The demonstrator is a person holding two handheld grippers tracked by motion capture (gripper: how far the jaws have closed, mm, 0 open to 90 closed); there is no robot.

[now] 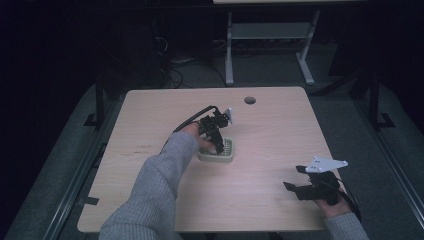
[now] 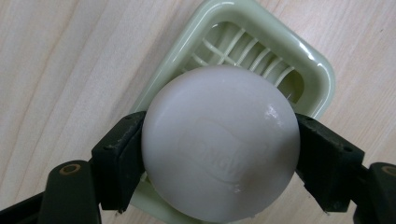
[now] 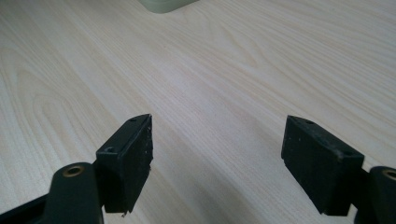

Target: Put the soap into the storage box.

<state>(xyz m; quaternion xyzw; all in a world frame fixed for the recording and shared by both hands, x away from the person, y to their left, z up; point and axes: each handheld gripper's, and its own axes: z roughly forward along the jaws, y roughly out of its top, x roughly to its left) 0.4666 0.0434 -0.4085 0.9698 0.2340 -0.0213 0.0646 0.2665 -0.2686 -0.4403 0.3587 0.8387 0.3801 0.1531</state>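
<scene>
Gripping a round white soap bar (image 2: 220,144), the left gripper (image 2: 219,158) has its two black jaws clamped on opposite sides of the bar. The soap bar is positioned directly above the pale green soap dish (image 2: 314,70), covering most of the dish's ribbed drain grid; whether the bar touches the grid cannot be determined. In the high view, the left gripper (image 1: 218,145) is at the soap dish (image 1: 226,156), which rests near the middle of the wooden table (image 1: 280,130). A grey sleeve (image 1: 150,190) extends from the near edge of the table toward the dish.

The right gripper (image 3: 217,163) is positioned well apart from the soap dish, toward the near right corner of the table. Its jaws stand wide apart with bare wood grain between them and nothing held. In the right gripper view, one corner of the soap dish (image 3: 163,4) appears at the top edge. In the high view, the right gripper (image 1: 300,189) sits just above the table surface, held by a hand (image 1: 334,204).
</scene>
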